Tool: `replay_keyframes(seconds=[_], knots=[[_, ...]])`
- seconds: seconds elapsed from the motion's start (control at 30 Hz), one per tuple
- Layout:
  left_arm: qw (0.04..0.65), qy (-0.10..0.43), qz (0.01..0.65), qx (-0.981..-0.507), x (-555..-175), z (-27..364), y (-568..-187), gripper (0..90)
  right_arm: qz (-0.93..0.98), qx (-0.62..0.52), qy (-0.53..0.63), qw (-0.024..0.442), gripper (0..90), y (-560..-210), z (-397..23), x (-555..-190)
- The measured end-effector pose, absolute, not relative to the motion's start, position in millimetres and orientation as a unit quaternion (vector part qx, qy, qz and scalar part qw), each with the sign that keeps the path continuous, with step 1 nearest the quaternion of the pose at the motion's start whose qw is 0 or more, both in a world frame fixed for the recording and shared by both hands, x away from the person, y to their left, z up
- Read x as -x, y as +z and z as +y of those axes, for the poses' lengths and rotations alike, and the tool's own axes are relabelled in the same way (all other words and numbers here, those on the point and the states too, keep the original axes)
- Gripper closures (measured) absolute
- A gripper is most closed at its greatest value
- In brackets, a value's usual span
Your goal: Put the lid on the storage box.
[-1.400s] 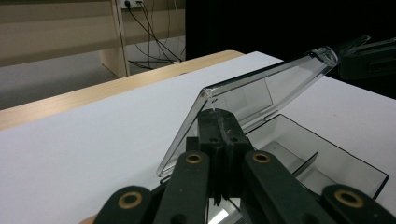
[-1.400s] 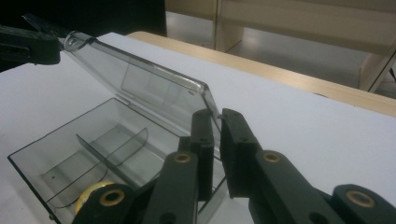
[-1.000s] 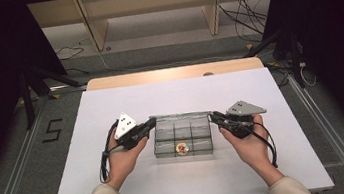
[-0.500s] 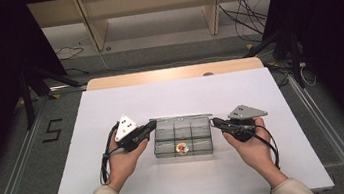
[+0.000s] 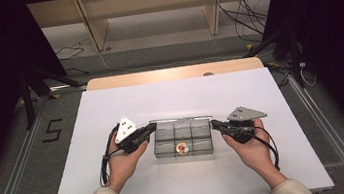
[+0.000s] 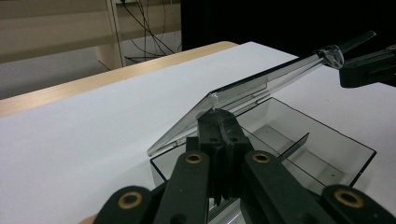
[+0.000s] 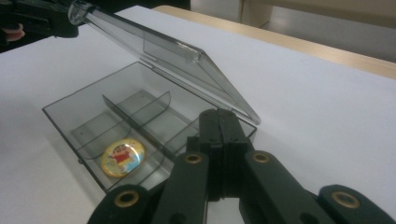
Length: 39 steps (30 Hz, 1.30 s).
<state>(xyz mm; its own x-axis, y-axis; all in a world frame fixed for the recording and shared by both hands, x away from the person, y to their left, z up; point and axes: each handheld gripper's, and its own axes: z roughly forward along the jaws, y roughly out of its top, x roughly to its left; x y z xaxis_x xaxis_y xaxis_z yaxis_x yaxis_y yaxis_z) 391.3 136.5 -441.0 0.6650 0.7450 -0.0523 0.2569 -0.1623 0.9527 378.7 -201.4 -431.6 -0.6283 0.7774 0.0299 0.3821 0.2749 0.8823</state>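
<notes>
The white table [image 5: 175, 101] lies bare on the far side of the clear box [image 5: 183, 137], so you can pass freely there, and along its near edge between your forearms. The box sits mid-table, and its raised lid [image 7: 163, 56] leans over the far half, narrowing the way down into the compartments from that side. Your left gripper [image 5: 150, 128] crowds the box's left end and your right gripper [image 5: 213, 123] its right end, both with jaws pressed together. Inside, dividers [image 7: 140, 116] split the floor, and a round badge [image 7: 122, 157] fills part of one near compartment.
</notes>
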Motion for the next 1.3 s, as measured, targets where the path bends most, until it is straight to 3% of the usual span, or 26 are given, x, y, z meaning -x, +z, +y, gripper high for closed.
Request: replay_keyframes(seconds=[1.3], knots=[[0.539, 0.222, 0.336, -0.740, -381, 139, -446, 89.3, 0.773, -0.359, 0.478, 0.210, 90.0, -429, -194, -370]])
